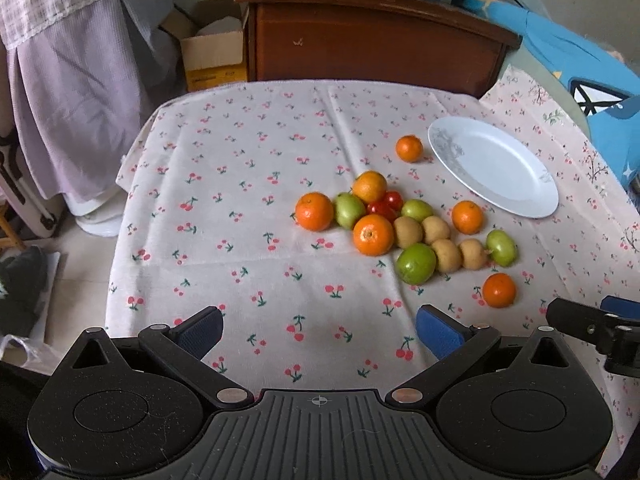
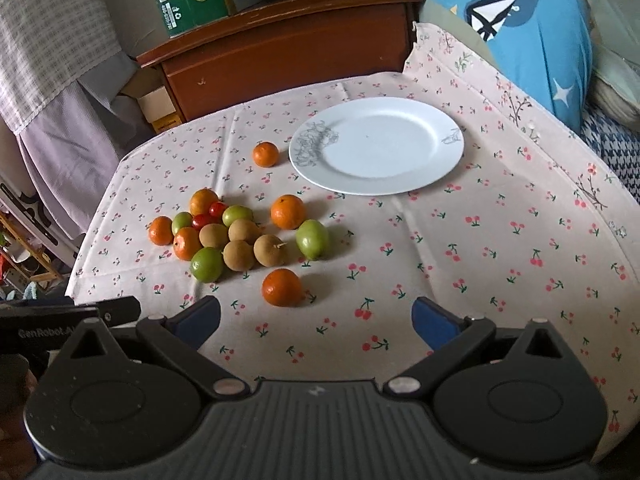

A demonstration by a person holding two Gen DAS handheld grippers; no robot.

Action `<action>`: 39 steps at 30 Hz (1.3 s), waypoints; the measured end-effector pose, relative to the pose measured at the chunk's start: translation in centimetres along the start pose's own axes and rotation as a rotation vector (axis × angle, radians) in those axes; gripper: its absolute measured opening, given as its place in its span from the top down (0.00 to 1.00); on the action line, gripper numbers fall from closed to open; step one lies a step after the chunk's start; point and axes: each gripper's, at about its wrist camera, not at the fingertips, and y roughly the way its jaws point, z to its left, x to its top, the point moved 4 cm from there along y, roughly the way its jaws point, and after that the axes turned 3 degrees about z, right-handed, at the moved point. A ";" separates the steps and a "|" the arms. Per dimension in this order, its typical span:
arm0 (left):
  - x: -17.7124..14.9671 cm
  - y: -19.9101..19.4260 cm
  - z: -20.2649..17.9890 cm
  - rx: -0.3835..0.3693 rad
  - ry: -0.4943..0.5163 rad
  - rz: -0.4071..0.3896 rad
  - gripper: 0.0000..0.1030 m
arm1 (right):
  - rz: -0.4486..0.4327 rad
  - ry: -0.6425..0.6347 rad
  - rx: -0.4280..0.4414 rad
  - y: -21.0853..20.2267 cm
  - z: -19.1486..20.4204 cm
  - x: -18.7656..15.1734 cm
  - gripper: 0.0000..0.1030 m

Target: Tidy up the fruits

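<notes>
The left gripper (image 1: 320, 334) hangs over the near part of a table covered by a cherry-print tablecloth (image 1: 248, 208), its two blue-padded fingers (image 1: 200, 330) spread wide with nothing between them. The right gripper (image 2: 316, 322) hovers likewise, fingers (image 2: 434, 320) released and empty.

In the left wrist view the fruit lies ahead of the fingers and off toward the right one. The nearest piece, a lone orange mandarin (image 1: 499, 290), sits just beyond the right fingertip. Farther ahead is the main cluster of mandarins (image 1: 373, 235), green fruits (image 1: 416, 263), brown longan-like fruits (image 1: 447, 255) and two red cherry tomatoes (image 1: 382, 209), most of them touching one another. Beyond the cluster a small mandarin (image 1: 409, 148) stands alone, just beside the rim of a white plate (image 1: 492, 164), which holds no fruit.

In the right wrist view the nearest mandarin (image 2: 281, 287) lies just ahead of the fingers, between them but closer to the left one. The cluster (image 2: 224, 236) sits ahead of the left finger, and the white plate (image 2: 376, 146) lies well ahead, roughly in line with the gap between the fingers. Part of the left gripper shows at that view's left edge, beside the right gripper's left finger.

A dark wooden cabinet (image 1: 372, 36) stands behind the table's far edge, and a blue cushion (image 2: 532, 28) rests far ahead of the right finger.
</notes>
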 end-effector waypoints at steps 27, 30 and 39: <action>0.9 3.0 -1.9 -0.073 0.094 -0.100 0.20 | 0.051 0.043 0.089 5.1 1.7 -0.1 0.60; 0.8 2.9 -2.2 -0.090 0.107 -0.109 0.26 | 0.040 0.041 0.087 5.4 1.8 -0.1 0.69; 0.7 3.6 -4.4 -0.182 0.177 -0.125 0.49 | 0.009 0.089 0.073 4.9 1.1 0.2 0.73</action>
